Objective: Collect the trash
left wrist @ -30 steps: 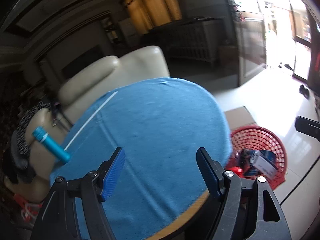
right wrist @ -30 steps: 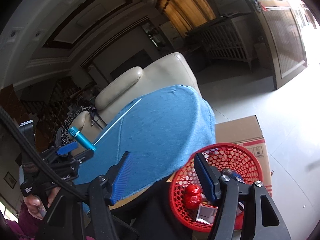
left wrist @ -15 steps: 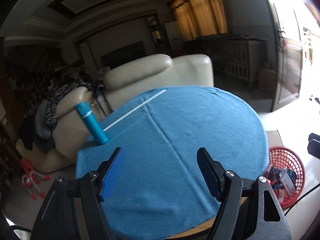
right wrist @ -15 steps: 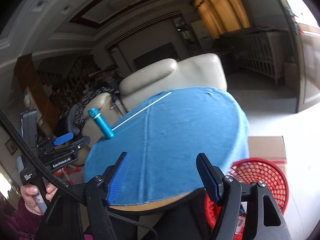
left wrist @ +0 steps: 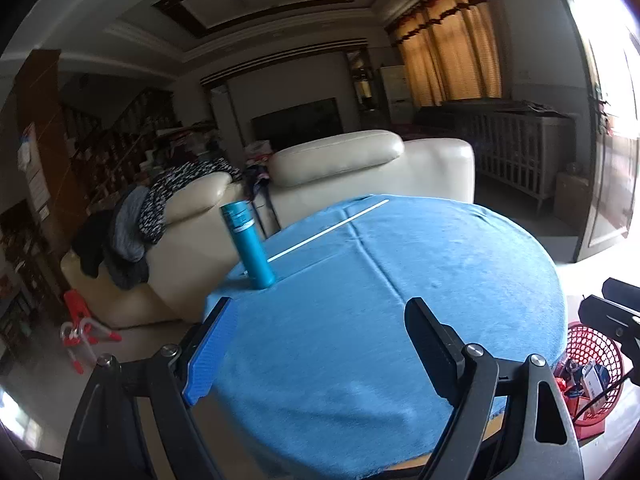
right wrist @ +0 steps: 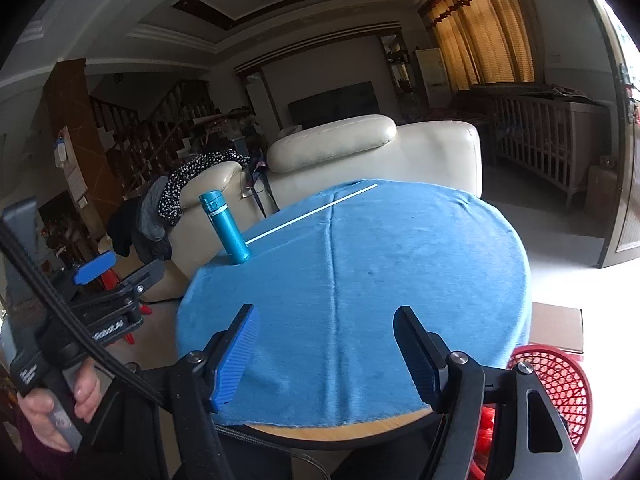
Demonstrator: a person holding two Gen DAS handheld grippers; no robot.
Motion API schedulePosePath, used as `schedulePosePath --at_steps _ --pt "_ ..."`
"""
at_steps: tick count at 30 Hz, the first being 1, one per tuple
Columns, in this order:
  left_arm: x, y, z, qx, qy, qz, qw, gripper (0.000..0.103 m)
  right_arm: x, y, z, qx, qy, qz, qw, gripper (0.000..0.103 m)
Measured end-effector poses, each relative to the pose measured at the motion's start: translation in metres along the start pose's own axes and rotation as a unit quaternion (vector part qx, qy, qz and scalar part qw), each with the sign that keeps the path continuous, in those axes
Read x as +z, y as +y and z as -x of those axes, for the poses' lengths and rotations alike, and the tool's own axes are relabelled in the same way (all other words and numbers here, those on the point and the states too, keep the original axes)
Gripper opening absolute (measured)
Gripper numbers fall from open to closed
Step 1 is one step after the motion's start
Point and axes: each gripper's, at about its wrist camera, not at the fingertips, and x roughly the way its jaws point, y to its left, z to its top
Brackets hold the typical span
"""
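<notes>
Blue bottle stands near the table edge; I could knock it off. My left gripper just opened wider, empty; right gripper open, empty.

Both tongs are held over the near edge of the desk, angled slightly downward. The left tongs have just been opened wider, with nothing between them. The right tongs have been opening too, likewise empty. The left tongs' handle is gripped by a hand.
</notes>
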Motion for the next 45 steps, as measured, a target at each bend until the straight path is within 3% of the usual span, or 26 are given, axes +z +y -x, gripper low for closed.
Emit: schedulePosePath --at_steps 8,16,23,37,45 --pt "-0.011 0.035 0.013 0.022 0.016 0.018 0.9995 0.086 0.005 0.036 -0.007 -0.030 -0.018 0.000 0.999 0.075" --pt "-0.015 0.059 0.024 0.047 0.008 0.037 0.9982 0.086 -0.004 0.071 -0.007 -0.052 -0.027 0.037 0.998 0.075" --pt "-0.018 0.056 0.027 0.052 0.016 0.034 0.9979 0.086 -0.010 0.074 -0.004 -0.053 -0.030 0.030 0.998 0.075" --pt "-0.013 0.064 0.050 0.049 -0.021 0.044 0.9976 0.086 -0.010 0.076 0.011 -0.057 -0.047 0.030 0.997 0.075" --pt "-0.014 0.070 0.045 0.049 -0.014 0.056 0.9971 0.086 -0.011 0.079 0.010 -0.055 -0.047 0.037 0.997 0.075"
